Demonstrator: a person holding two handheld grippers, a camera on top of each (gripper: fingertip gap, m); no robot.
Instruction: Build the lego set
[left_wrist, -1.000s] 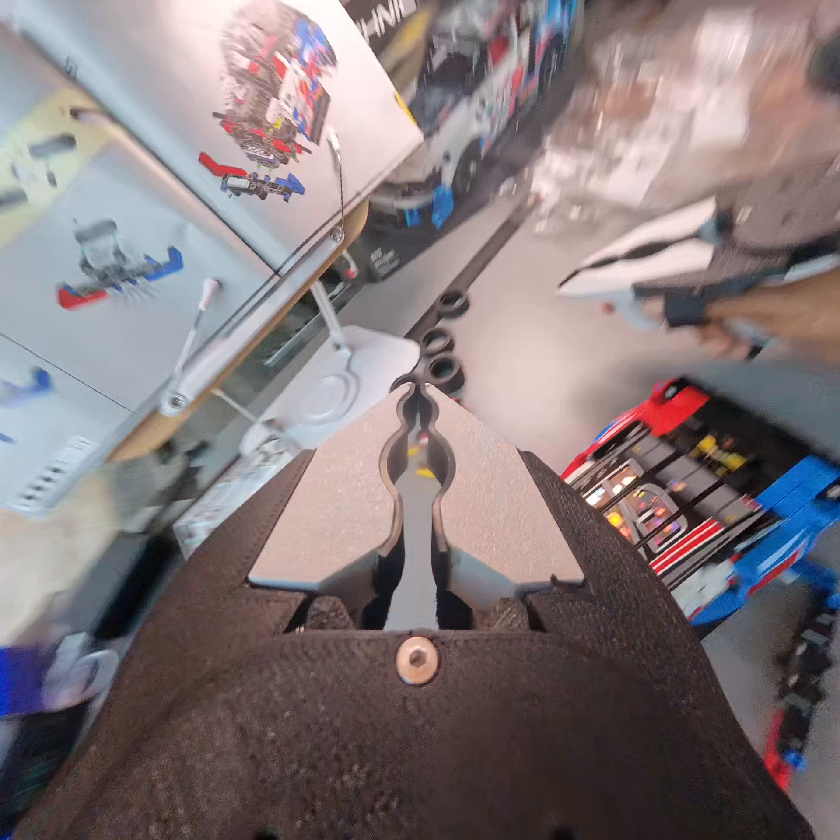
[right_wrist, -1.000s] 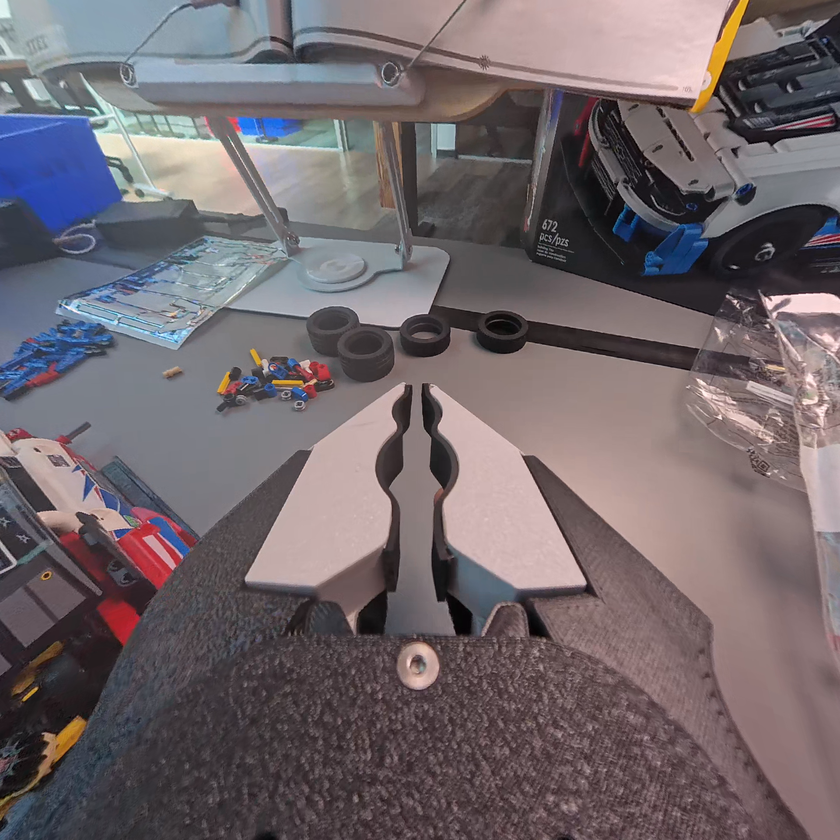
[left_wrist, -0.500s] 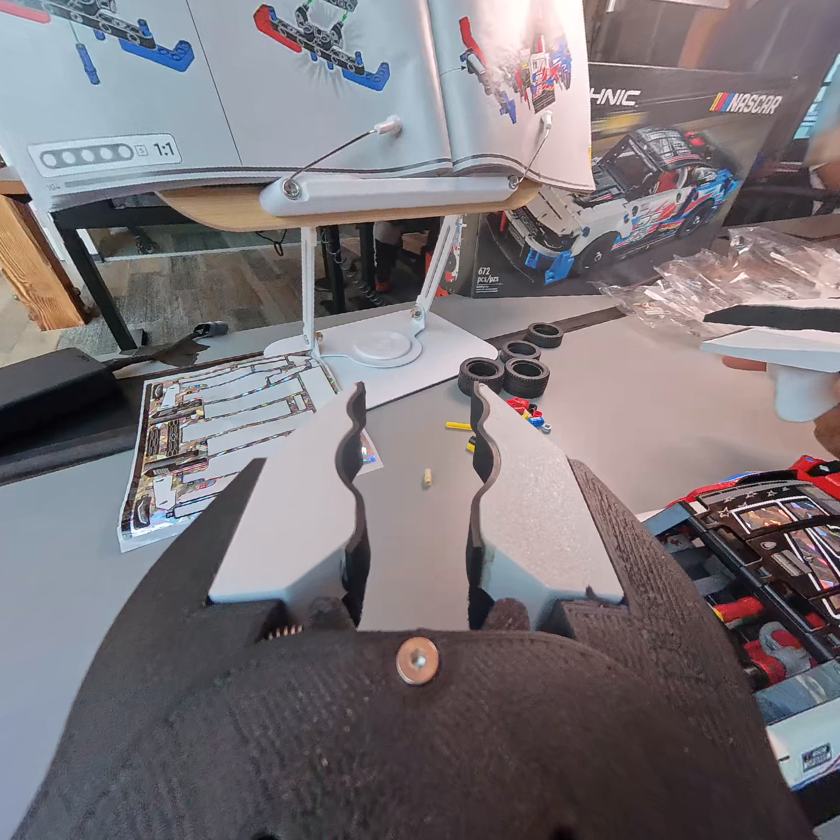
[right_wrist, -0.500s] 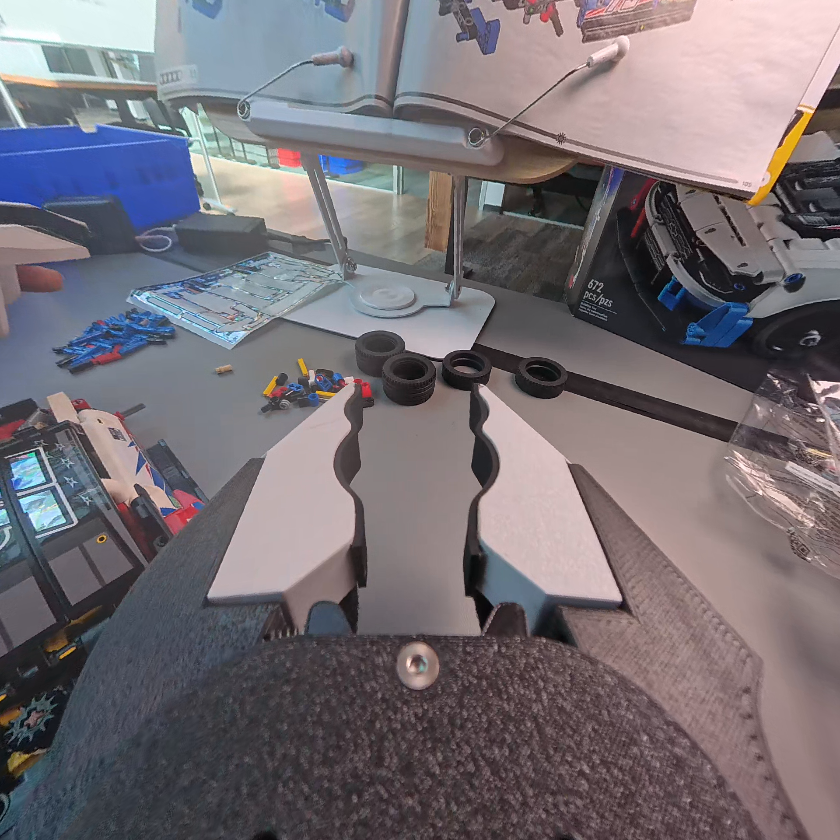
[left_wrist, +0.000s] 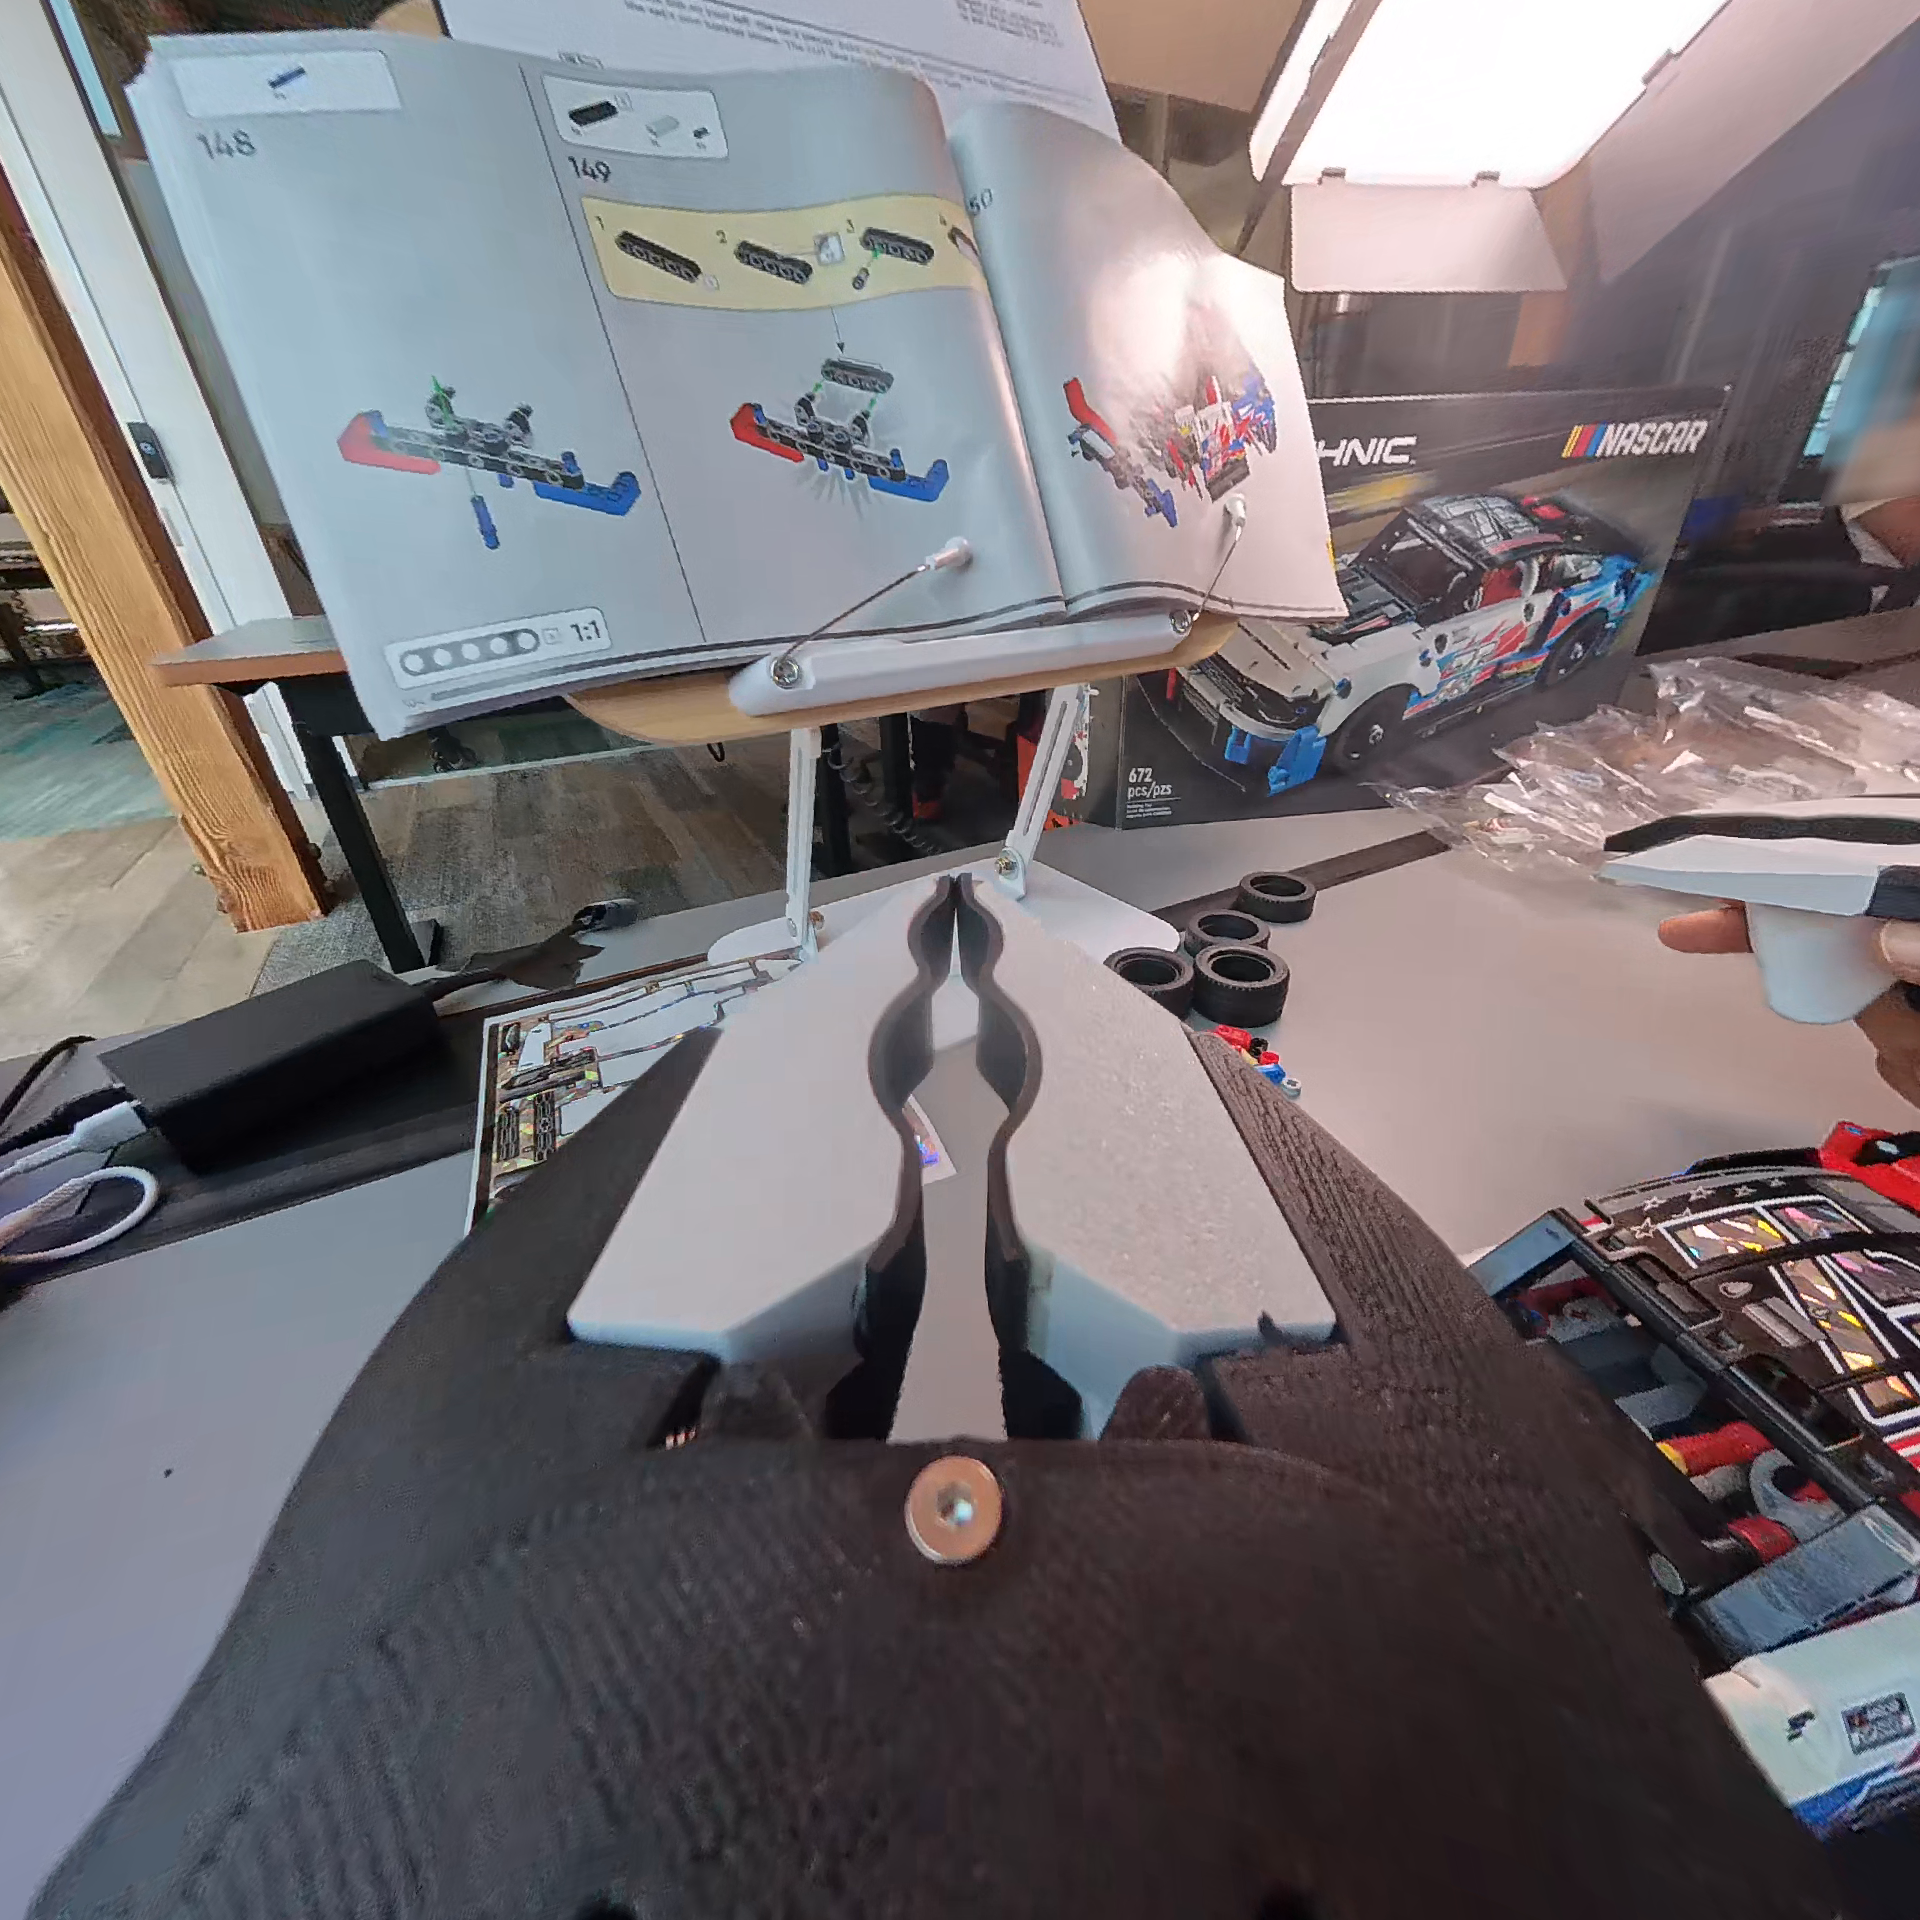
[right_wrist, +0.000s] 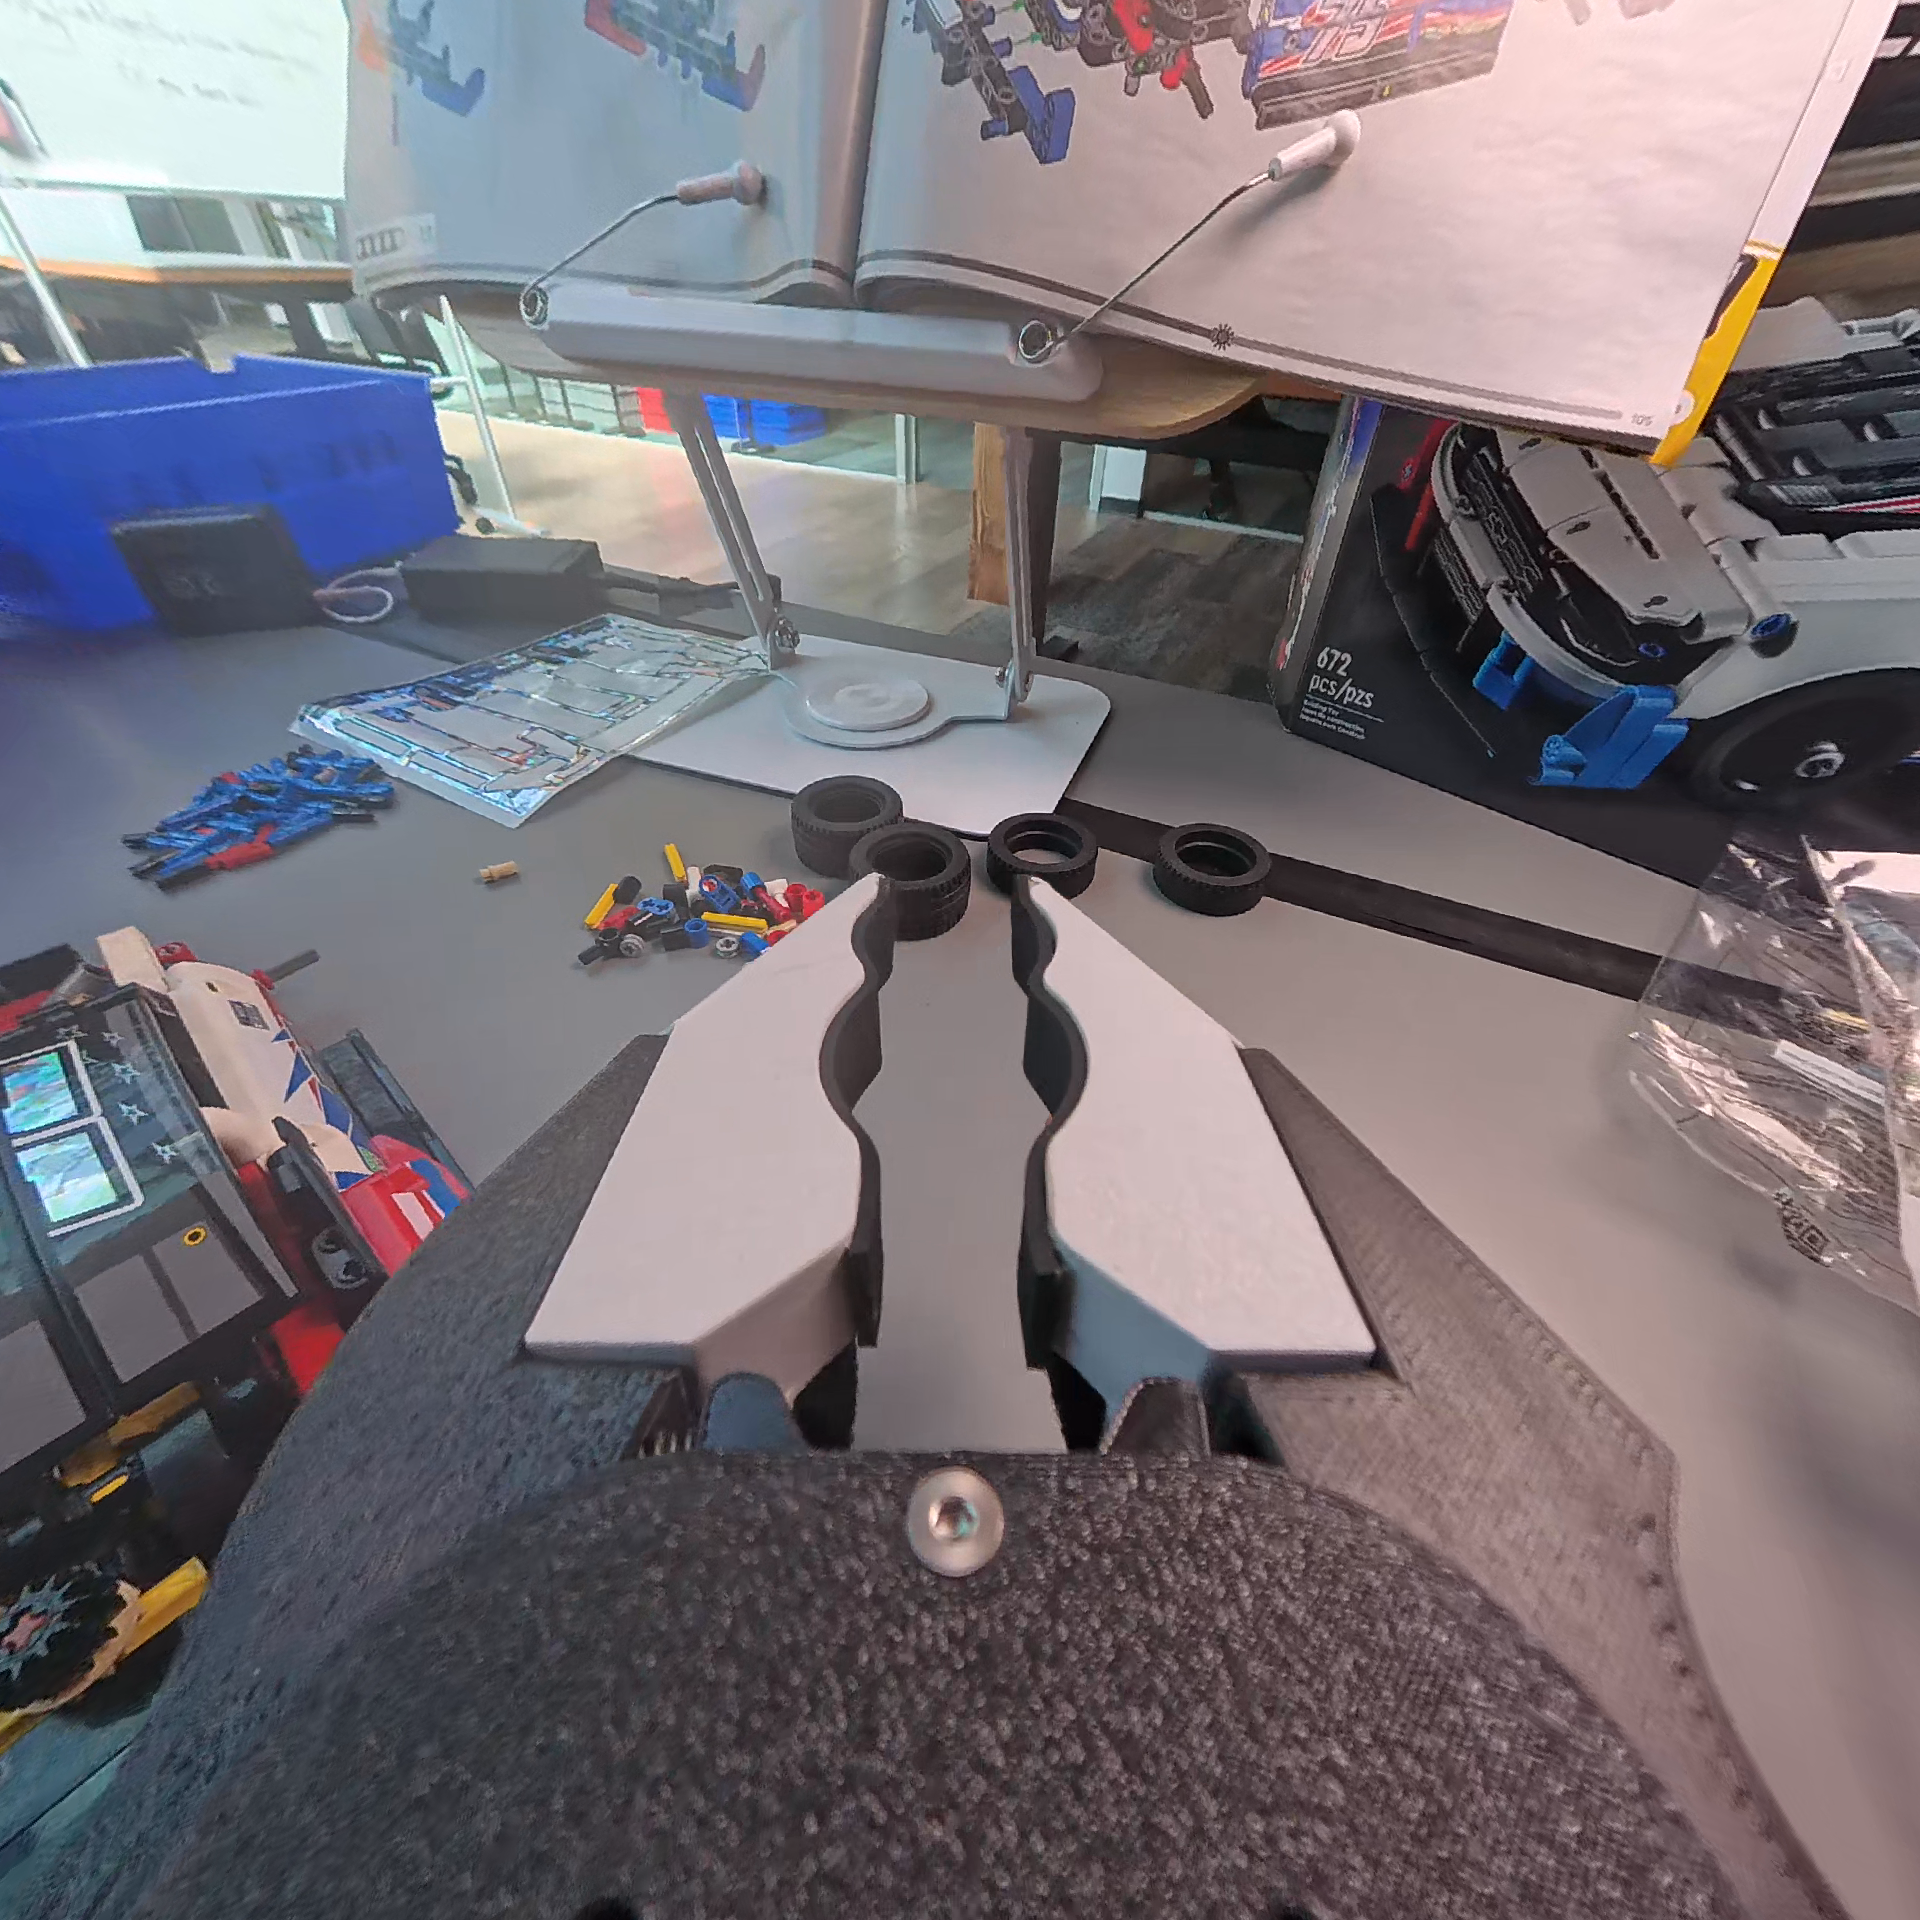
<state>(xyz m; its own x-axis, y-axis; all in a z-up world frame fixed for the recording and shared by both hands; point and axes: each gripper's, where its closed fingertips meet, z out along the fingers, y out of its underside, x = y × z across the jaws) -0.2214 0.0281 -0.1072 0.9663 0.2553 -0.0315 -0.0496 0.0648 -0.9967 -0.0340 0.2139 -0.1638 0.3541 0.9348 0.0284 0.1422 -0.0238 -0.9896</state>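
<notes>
My left gripper (left_wrist: 954, 885) is shut and empty, held above the grey table and pointing at the open instruction booklet (left_wrist: 644, 395) on its white stand. My right gripper (right_wrist: 951, 894) is open and empty, low over the table, just in front of several black tyres (right_wrist: 914, 873). A pile of small coloured Lego pieces (right_wrist: 696, 914) lies left of its fingertips. The partly built red, blue and black Lego car (right_wrist: 156, 1143) sits at the left, and in the left wrist view (left_wrist: 1766, 1351) at the lower right. The right gripper also shows in the left wrist view (left_wrist: 1766, 873).
A sticker sheet (right_wrist: 520, 717) lies beside the stand base (right_wrist: 1018, 748). A heap of blue pins (right_wrist: 260, 810) and a lone tan pin (right_wrist: 501, 873) lie to the left. The set's box (right_wrist: 1558, 623) stands behind, clear plastic bags (right_wrist: 1787, 1039) at the right, a blue bin (right_wrist: 208, 468) far left. The tips of one gripper are about 25 cm away from the tips of the other.
My left gripper opened, then shut again, and tilted up towards the booklet. My right gripper opened wide from shut, then narrowed somewhat, staying in front of the tyres.
</notes>
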